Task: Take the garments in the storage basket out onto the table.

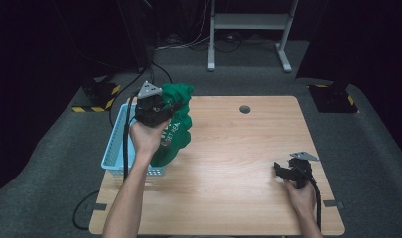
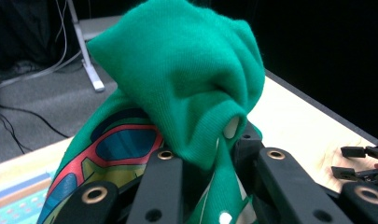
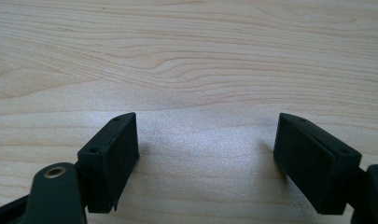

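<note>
A green shirt [image 1: 177, 124] with white lettering and a coloured print hangs bunched above the table's left side, its lower end reaching the tabletop beside a light blue basket [image 1: 115, 148]. My left gripper [image 1: 165, 108] is shut on the shirt's upper folds; in the left gripper view the green cloth [image 2: 186, 79] is pinched between the black jaws. My right gripper [image 1: 282, 171] rests low over the table at the right, open, with bare wood [image 3: 205, 140] between its jaws and nothing held.
The wooden table [image 1: 238, 163] has a round cable hole [image 1: 244, 109] near its far edge. A white metal stand [image 1: 248, 29] is on the grey floor beyond. Yellow-black striped tape [image 1: 101, 96] marks the floor at far left.
</note>
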`<state>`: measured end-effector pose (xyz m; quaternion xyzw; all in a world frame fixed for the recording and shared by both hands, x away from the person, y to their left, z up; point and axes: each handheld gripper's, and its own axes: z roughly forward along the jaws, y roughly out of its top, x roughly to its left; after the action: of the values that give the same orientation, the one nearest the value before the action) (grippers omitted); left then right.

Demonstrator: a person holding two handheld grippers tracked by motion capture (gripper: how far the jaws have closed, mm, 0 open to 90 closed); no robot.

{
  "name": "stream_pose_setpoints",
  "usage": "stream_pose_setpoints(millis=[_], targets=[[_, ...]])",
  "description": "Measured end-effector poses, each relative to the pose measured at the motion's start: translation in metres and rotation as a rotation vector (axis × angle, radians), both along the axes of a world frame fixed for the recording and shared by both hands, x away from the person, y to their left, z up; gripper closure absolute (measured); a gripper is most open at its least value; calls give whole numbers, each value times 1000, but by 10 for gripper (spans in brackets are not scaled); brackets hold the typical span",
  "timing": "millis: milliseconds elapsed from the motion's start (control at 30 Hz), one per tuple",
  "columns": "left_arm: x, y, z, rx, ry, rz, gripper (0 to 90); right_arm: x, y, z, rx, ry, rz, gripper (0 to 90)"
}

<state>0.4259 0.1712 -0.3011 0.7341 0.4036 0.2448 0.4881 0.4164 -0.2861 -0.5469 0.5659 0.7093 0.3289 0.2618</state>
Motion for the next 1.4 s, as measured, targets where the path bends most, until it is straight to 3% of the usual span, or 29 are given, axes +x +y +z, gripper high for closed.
stream_pose_setpoints(millis=[267,400,733,1033,1300,1400], targets=[[-1,-23,-1,-10,-1,-64,775,0,0,0,2,1,-5,219],[-2,-33,1,-9,-24,-75,775,0,0,0,1,1,-6,219],[0,-60,4,-30,-19,-143,775,0,-1,0,0,0,-12,219],[-1,-79,9,-40,-41,-181,775,0,-1,0,0,0,-12,219],[4,-98,-2,-52,-18,-219,775,0,-1,0,0,0,-13,219],[7,-109,-9,-32,-7,-239,774,0,-1,0,0,1,-13,219]])
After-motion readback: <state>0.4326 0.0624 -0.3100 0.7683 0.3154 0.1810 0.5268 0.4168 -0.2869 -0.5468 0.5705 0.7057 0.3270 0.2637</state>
